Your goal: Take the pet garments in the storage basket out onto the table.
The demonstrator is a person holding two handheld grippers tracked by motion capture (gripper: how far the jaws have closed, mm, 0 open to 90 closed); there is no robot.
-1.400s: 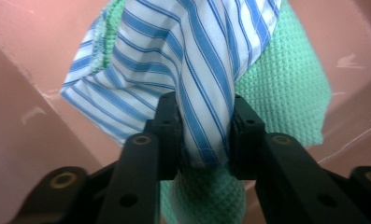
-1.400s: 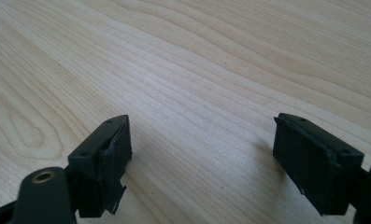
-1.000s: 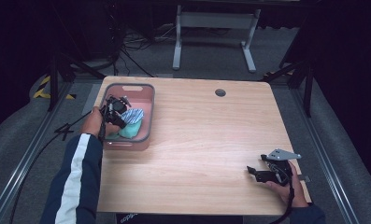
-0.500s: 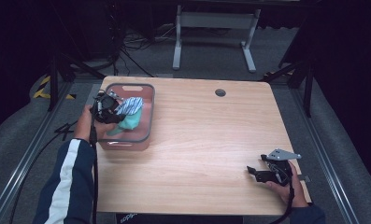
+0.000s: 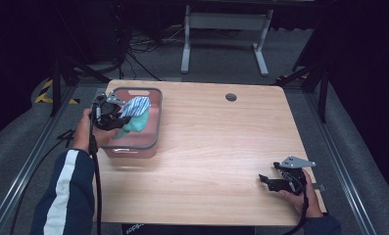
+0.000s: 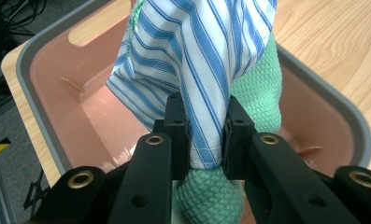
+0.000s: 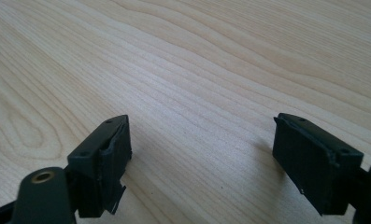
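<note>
A blue-and-white striped cloth (image 6: 206, 60) is pinched between the jaws of my left gripper (image 6: 205, 135), which is shut on it. A green waffle-knit cloth (image 6: 258, 93) hangs with it, behind and below the stripes. Both dangle over a pink bin with a grey rim (image 6: 47, 93). From above, my left gripper (image 5: 114, 115) is over the bin's (image 5: 150, 139) left edge, with the striped cloth (image 5: 135, 105) and the green cloth (image 5: 137, 123) lifted inside. My right gripper (image 5: 266, 180) rests low over the table's near right corner, and its jaws (image 7: 202, 154) stand wide open with nothing between them.
The wooden table (image 5: 216, 147) has a round cable hole (image 5: 230, 97) at the back. Dark floor, cables and a metal stand (image 5: 221, 29) lie beyond the far edge. A rail runs along the table's left side.
My left gripper has risen and drawn back toward the bin's left rim, lifting the striped and green cloths up out of the bin. The right gripper has stayed put.
</note>
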